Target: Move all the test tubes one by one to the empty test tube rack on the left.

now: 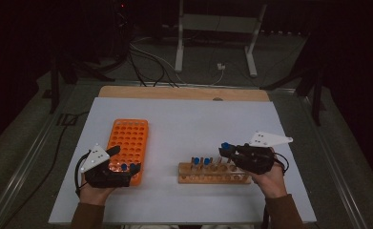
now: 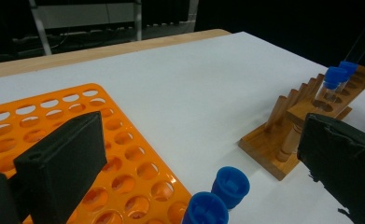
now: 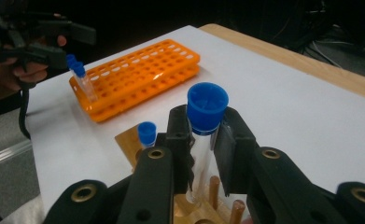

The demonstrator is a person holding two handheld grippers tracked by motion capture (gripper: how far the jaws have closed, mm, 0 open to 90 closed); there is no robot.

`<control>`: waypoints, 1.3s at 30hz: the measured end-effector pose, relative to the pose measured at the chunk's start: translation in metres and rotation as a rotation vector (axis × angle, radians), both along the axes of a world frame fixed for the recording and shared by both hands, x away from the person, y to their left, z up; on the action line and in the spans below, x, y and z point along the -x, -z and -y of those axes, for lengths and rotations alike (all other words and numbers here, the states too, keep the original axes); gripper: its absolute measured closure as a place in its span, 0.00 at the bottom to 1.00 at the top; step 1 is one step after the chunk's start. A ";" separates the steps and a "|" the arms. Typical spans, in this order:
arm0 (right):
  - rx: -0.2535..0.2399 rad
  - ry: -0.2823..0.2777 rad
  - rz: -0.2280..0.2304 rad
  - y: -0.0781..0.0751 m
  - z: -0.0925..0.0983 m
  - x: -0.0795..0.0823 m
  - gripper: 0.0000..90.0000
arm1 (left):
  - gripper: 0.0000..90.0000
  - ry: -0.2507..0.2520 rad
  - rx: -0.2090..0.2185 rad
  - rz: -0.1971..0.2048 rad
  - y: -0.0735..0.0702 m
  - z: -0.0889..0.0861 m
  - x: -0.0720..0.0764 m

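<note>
The right gripper [image 3: 203, 140] view shows its jaws clamping a clear blue-capped test tube [image 3: 203, 126]; the left gripper [image 2: 194, 158] view shows spread, empty jaws.

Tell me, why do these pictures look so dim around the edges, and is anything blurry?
High view: the white table is lit, the room behind is near black, and the whole picture is soft. Left gripper view: the near black jaws and blue caps blur, the wooden rack is sharper. Right gripper view: the held tube is crisp, with faint glare on its glass.

no legible text, label or number anywhere
</note>
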State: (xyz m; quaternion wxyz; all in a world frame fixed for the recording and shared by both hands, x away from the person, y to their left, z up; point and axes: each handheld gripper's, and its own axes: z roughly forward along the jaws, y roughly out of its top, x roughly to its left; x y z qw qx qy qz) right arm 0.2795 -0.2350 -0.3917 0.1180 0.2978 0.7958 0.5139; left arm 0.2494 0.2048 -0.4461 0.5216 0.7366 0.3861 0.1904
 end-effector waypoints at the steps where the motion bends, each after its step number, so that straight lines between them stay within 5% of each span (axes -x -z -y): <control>1: -0.002 0.005 0.002 -0.002 0.001 0.000 0.86 | 0.02 0.000 0.000 0.000 0.000 0.000 0.000; 19: -0.015 0.059 0.031 -0.015 -0.002 -0.015 0.86 | 0.02 0.002 -0.002 0.005 0.000 0.002 0.000; 39: -0.020 0.008 0.037 -0.023 -0.040 -0.028 0.86 | 0.02 0.012 -0.012 0.010 -0.002 0.005 0.000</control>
